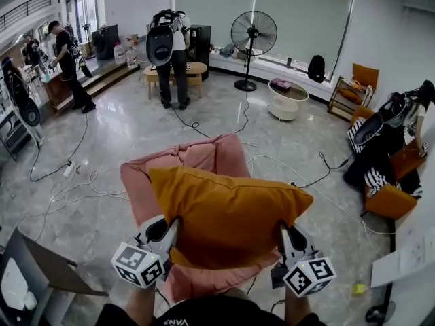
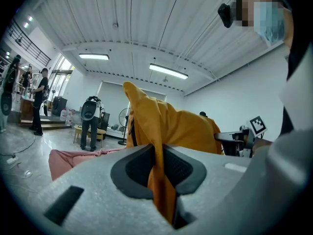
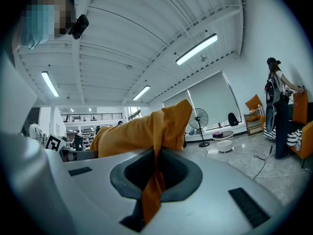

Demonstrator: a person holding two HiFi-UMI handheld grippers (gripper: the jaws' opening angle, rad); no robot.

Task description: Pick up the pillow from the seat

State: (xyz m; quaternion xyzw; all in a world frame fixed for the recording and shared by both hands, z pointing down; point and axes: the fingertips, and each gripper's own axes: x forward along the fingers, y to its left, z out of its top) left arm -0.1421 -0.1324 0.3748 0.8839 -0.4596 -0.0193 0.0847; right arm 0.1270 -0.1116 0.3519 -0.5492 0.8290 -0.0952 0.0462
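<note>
Head view puts your left gripper (image 1: 168, 231) and right gripper (image 1: 287, 239) low in the picture, one at each side of the orange pillow (image 1: 228, 212). Both point level and away from you, roughly parallel, with the marker cubes nearest your body and your forearms coming up from the bottom edge behind them.

In the left gripper view, the jaws of that gripper (image 2: 159, 166) are nearly together and pinch a thin fold of the pillow's orange cover (image 2: 166, 126), which rises out of the pads. The right gripper view shows the same: the jaws (image 3: 155, 173) are drawn narrow on a strip of cover, and the bulk of the pillow (image 3: 142, 131) spreads beyond them.

The pillow hangs stretched between the two grips, over the pink seat (image 1: 197, 158). Its underside is hidden, so contact with the seat can't be judged, though the left gripper view shows pink fabric (image 2: 73, 158) lying lower.

Beyond, cables (image 1: 68, 175) trail over the grey floor (image 1: 122, 134), and a standing fan (image 1: 253, 32) is at the far wall.
</note>
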